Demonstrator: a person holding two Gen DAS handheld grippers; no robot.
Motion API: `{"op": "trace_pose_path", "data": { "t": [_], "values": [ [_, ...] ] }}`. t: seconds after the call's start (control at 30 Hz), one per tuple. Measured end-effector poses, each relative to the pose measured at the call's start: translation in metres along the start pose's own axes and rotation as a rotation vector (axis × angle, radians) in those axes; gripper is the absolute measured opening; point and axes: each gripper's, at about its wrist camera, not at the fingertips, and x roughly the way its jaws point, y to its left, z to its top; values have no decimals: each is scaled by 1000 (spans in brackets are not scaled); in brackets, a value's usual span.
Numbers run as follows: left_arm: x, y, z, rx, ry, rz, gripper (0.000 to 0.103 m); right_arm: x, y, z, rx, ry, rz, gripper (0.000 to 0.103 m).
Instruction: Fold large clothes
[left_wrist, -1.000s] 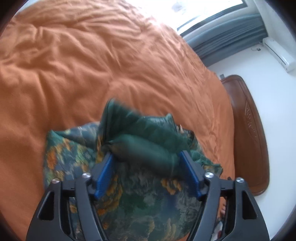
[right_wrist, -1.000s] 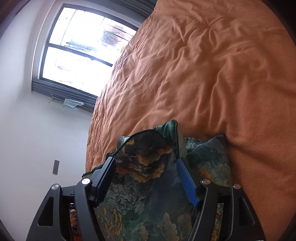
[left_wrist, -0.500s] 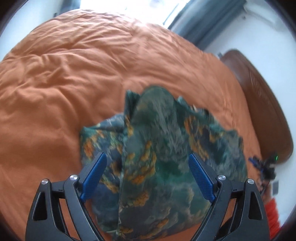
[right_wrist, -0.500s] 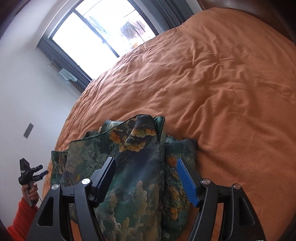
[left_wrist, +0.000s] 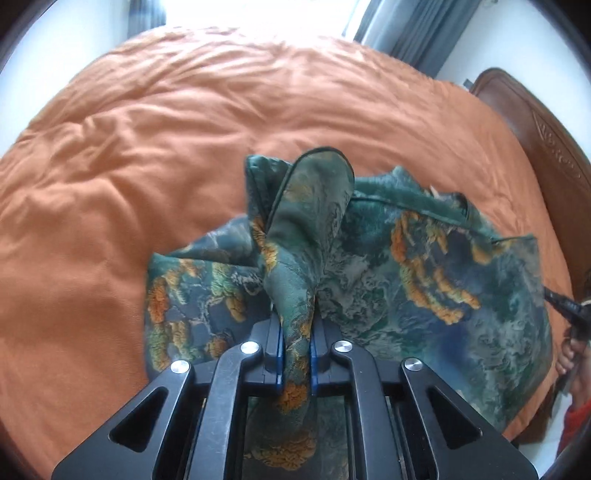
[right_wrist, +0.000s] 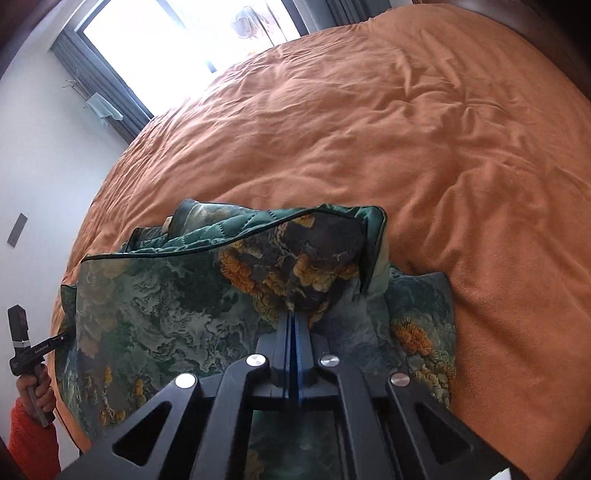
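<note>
Bed cover: orange duvet (left_wrist: 155, 155) spread wide and wrinkled under everything, filling most of both wrist views.
Garment: green printed garment (left_wrist: 424, 266) with orange patches lay bunched on the near part of the duvet, its quilted green lining (right_wrist: 207, 236) showing along a turned-over edge.
Window: bright window (right_wrist: 155, 44) beyond the far edge of the bed, grey curtain (left_wrist: 399, 33) beside it.
Headboard: dark wooden headboard (left_wrist: 546, 140) at the right edge of the left wrist view.
In the way: nothing lay over the garment; only its own folds crowded the fingers.
Left gripper: left gripper (left_wrist: 295, 332) pointed steeply down, jaws just closed, blue pads (left_wrist: 279, 347) clamped on a raised fold of the garment that stood up in front of them.
Right gripper: right gripper (right_wrist: 293, 325) also pointed steeply down, jaws just closed nearly flush, tips pinching a thin fold of the garment at its dark, orange-flowered patch.
Hands: in each wrist view, a hand (right_wrist: 35, 391) in a red sleeve (right_wrist: 33, 443) gripped the other tool's handle at the frame edge.
</note>
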Motion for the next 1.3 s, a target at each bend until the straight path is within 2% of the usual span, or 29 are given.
{"op": "trace_pose_path", "data": {
  "t": [0.1,0.2,0.3,0.33,0.4,0.43,0.47,0.5,0.53,0.57,0.6,0.67,0.73,0.77,0.83,0.93,0.97,1.0,1.03,1.07,1.1,1.17,1.3],
  "values": [
    [-29,-1,1,6,-101,-6,7,-28,16,4,-64,-110,-76,1],
    [-40,2,3,-2,-161,-4,7,-53,29,14,-115,-193,-78,1],
    [-17,5,0,6,-111,31,8,-50,29,21,-111,-183,-71,1],
    [-5,7,-3,6,-68,32,10,-42,25,21,-99,-156,-67,1],
    [6,10,-7,-7,-33,32,20,-25,11,18,-60,-103,-58,3],
    [6,13,-8,-19,-34,26,30,-18,3,15,-32,-77,-36,7],
    [2,17,-9,-34,-45,18,47,-15,-5,12,-4,-61,-23,14],
    [-1,20,-10,-45,-52,6,55,-13,-11,10,20,-55,-10,21],
    [-5,23,-9,-53,-63,-7,65,-14,-17,8,46,-55,21,35],
    [-10,26,-8,-55,-74,-14,69,-17,-23,6,68,-63,62,46],
    [-12,28,-8,-52,-76,-15,69,-20,-26,5,79,-76,90,49],
    [-12,32,-4,-46,-68,2,70,-22,-25,6,65,-88,65,61],
    [-7,33,-1,-44,-47,4,73,-22,-18,7,41,-92,-32,61],
    [-2,32,0,-41,-23,-10,75,-23,-16,8,39,-102,-49,62],
    [8,28,1,-24,15,-26,77,-25,-16,6,42,-119,-36,67],
    [18,15,3,13,43,-33,81,-8,-19,6,57,-65,-31,71],
    [21,11,5,18,49,-38,79,0,-19,6,61,-33,-19,72],
    [22,8,4,17,48,-41,72,6,-19,6,65,-16,-9,72],
    [24,5,5,19,49,-45,37,8,-19,6,66,-11,-3,62],
    [26,4,6,20,60,-18,21,8,-19,5,63,-15,0,34],
    [25,2,7,23,48,13,15,8,-19,6,56,-11,-21,25],
    [15,-2,11,31,4,20,9,2,-16,6,40,-30,-50,15],
    [-19,-8,18,28,-128,-5,8,-40,12,9,-81,-198,-98,13]
  ]
}}
